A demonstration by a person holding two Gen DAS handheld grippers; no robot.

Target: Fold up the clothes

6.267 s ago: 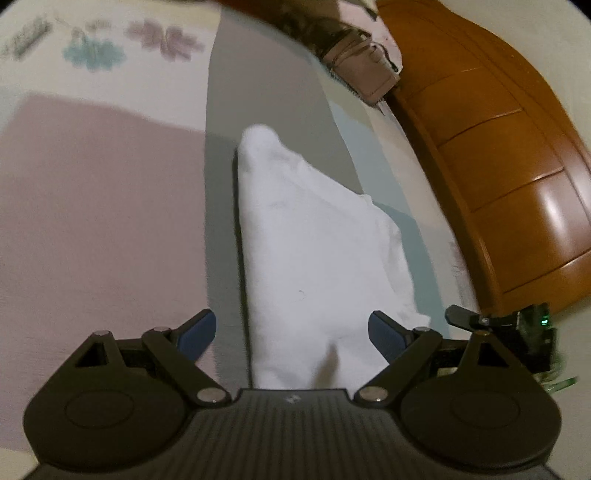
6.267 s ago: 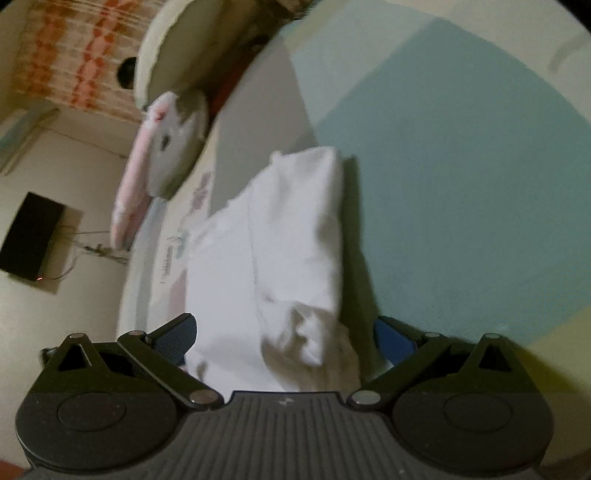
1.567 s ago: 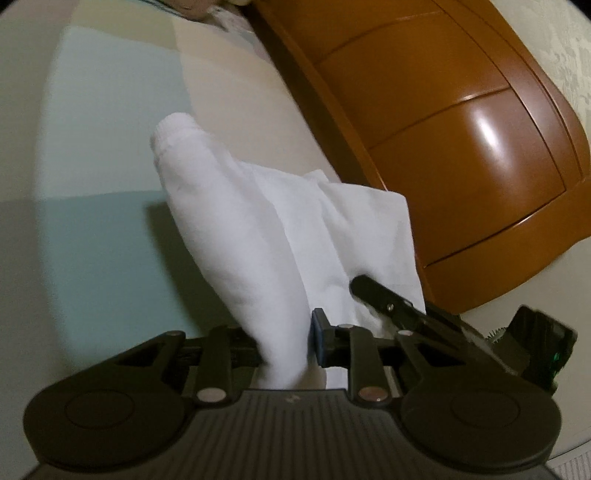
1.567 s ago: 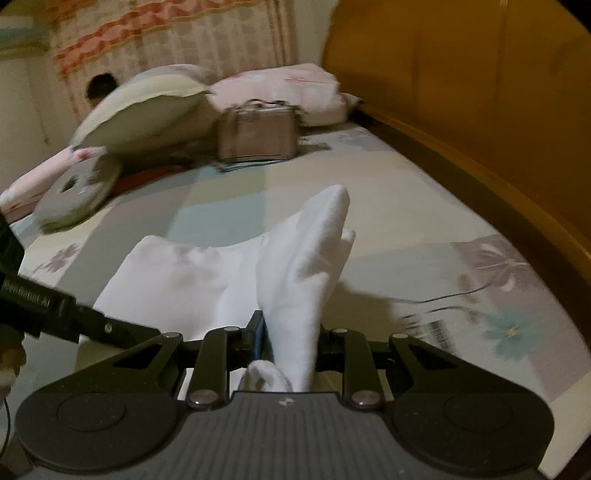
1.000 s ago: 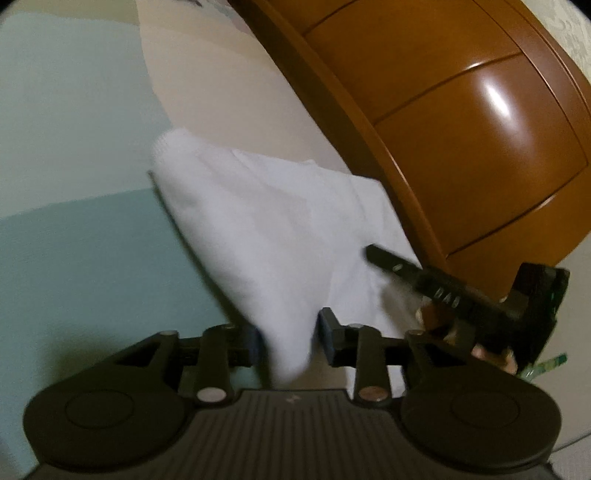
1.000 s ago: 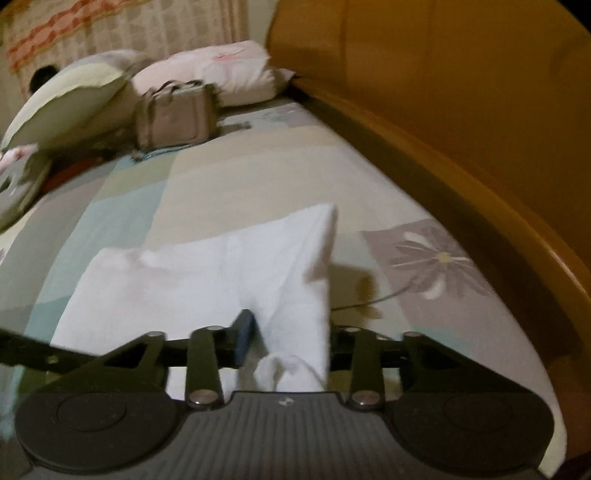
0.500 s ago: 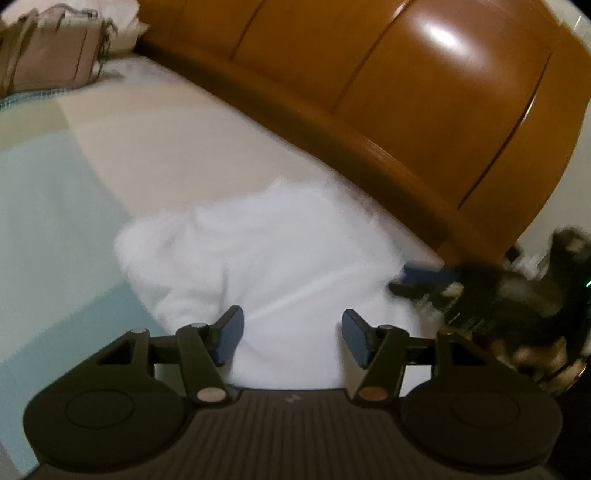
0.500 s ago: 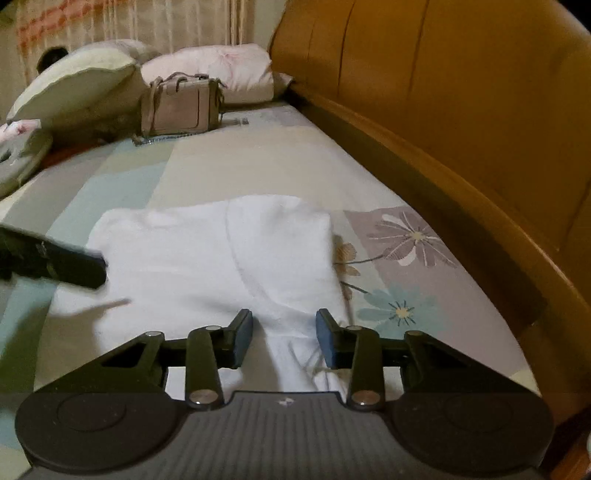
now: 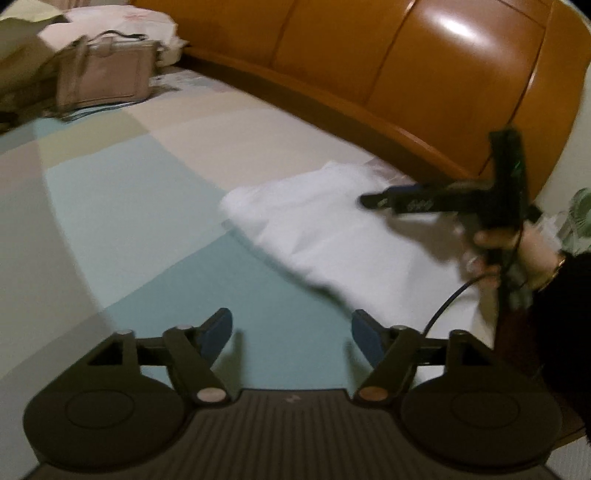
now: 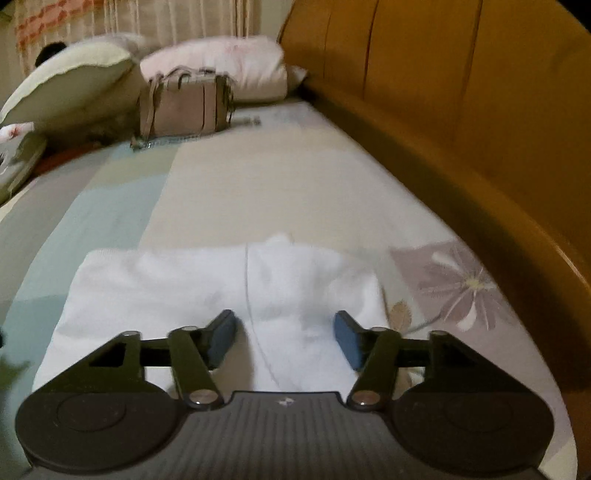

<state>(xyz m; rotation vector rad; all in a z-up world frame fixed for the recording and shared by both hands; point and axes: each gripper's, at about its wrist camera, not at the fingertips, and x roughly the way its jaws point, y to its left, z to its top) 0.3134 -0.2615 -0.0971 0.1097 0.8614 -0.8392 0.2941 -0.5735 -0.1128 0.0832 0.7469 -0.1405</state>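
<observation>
Though unseen opposite, hand point(image 9: 517, 251) beside garment point(image 9: 332, 229)

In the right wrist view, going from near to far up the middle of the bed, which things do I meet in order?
right gripper, jaws opening with nothing pinched → folded white garment → bare bedsheet → beige handbag → pink pillow → curtain.
</observation>
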